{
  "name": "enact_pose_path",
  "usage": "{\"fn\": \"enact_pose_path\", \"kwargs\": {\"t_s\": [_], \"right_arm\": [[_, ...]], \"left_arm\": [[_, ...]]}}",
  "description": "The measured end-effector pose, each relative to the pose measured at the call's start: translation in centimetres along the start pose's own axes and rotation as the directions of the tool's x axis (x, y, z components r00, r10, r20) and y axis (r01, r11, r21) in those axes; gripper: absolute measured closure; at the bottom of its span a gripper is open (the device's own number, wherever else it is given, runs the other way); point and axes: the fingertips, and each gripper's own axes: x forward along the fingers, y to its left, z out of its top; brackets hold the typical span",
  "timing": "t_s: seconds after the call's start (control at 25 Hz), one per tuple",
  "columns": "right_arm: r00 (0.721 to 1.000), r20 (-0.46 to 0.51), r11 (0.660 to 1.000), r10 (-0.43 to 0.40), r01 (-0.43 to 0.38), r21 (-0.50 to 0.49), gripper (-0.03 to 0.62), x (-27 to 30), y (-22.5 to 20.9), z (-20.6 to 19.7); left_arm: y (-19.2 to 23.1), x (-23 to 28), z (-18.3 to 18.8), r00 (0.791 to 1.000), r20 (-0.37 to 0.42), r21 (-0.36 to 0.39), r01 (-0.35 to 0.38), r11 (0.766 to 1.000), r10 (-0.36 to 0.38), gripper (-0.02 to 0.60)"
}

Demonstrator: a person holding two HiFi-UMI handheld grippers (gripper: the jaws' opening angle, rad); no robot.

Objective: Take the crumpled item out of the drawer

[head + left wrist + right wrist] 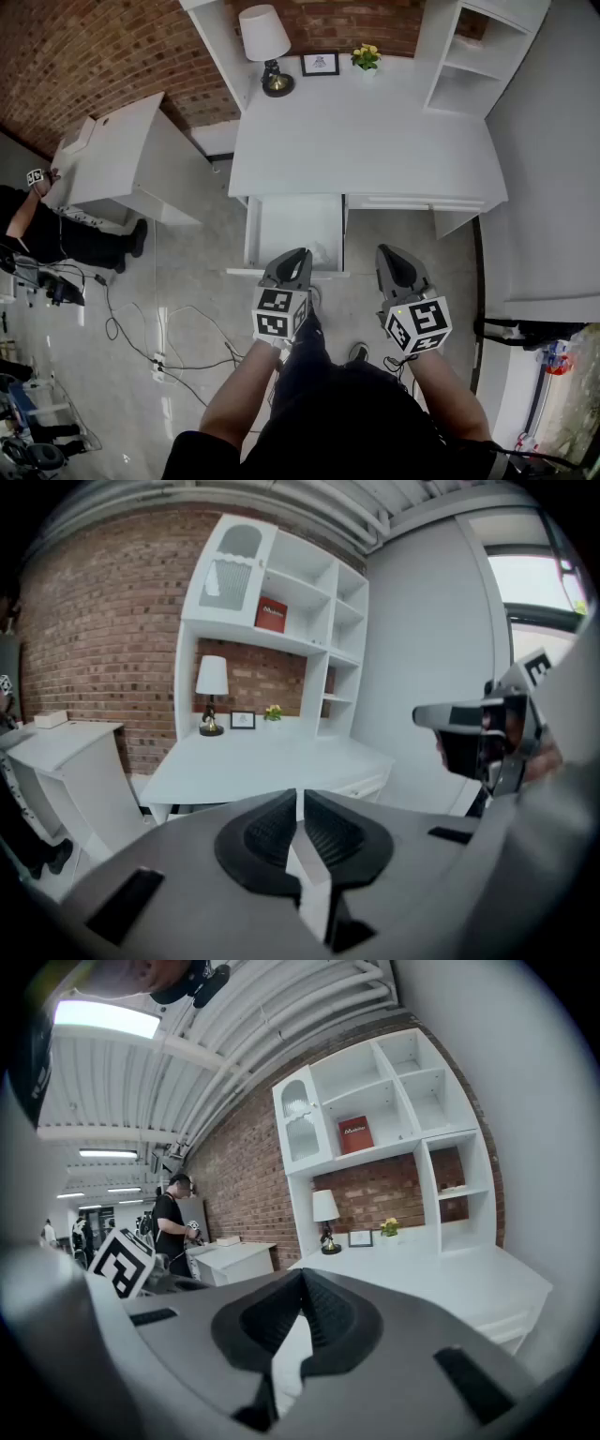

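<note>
Under the white desk (366, 141) a drawer (298, 225) stands pulled out, white inside. A faint pale lump (322, 250) lies at its near right corner; I cannot tell what it is. My left gripper (300, 253) hovers over the drawer's front edge, jaws shut and empty. My right gripper (384, 251) is held level with it, to the right of the drawer, also shut and empty. In the left gripper view the left gripper (298, 803) has its pads together, and the right gripper (473, 738) shows at the right. In the right gripper view the right gripper (302, 1283) is closed too.
On the desk's back stand a lamp (265, 47), a small picture frame (320, 64) and a yellow flower pot (366, 58). White shelves (473, 56) rise at the right. A second white desk (122, 159), a person (37, 225) and floor cables (159, 328) are to the left.
</note>
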Motion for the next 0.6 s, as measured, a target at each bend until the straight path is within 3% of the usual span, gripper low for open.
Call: {"fn": "enact_pose_path", "kwargs": {"t_s": [0.2,0.36,0.6], "right_arm": [[0.997,-0.018,0.997,0.074,-0.074,-0.018,0.594,-4.7,2.4,-0.8],[0.993,-0.02,0.992,0.115,-0.116,-0.045,0.594,-5.8,4.1,-0.7],[0.994,-0.035,0.993,0.107,-0.109,-0.036,0.594,-5.1,5.6,-1.4]], "left_arm": [[-4.3,-6.6,1.1,0.994,0.082,-0.05,-0.065,0.997,0.069,0.554],[-4.6,-9.5,2.0,0.984,0.13,-0.077,-0.112,0.991,0.121,0.554],[-3.6,-11.7,1.6,0.98,0.147,-0.106,-0.117,0.987,0.132,0.554]]}}
